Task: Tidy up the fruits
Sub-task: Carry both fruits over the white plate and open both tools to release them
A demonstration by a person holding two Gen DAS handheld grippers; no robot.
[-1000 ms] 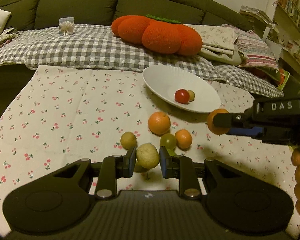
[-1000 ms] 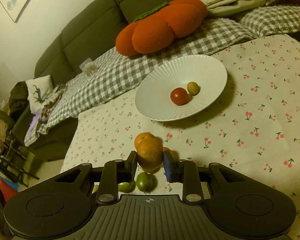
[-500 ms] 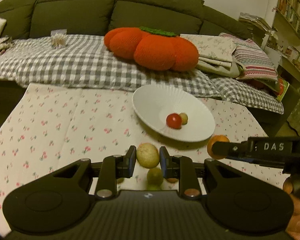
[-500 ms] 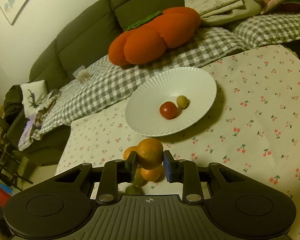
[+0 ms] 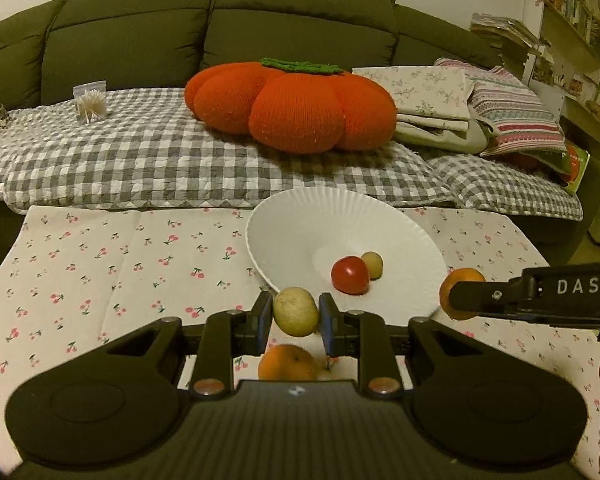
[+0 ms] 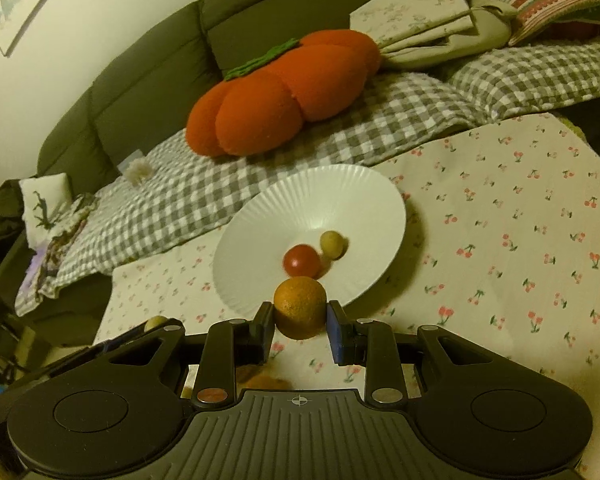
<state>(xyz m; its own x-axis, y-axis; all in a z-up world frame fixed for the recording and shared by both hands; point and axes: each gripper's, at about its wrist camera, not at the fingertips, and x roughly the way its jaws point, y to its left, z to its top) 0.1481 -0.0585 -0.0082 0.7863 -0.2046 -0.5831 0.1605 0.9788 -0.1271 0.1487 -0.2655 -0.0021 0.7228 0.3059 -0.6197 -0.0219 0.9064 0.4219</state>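
Fruits: left gripper (image 5: 295,317) clamps a yellow-green fruit (image 5: 295,311), right gripper (image 6: 300,315) an orange (image 6: 300,307), both beside the white plate's (image 5: 300,220) near rim.

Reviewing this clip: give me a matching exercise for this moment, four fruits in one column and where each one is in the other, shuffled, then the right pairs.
Things:
1. yellow-green fruit
2. orange
3. red tomato
4. second orange

Places:
A. lying in the white plate
B. clamped in the right gripper
C. on the cherry-print cloth, below the left gripper
D. clamped in the left gripper

Pairs: 1-D, 2-B, 3-A, 4-C
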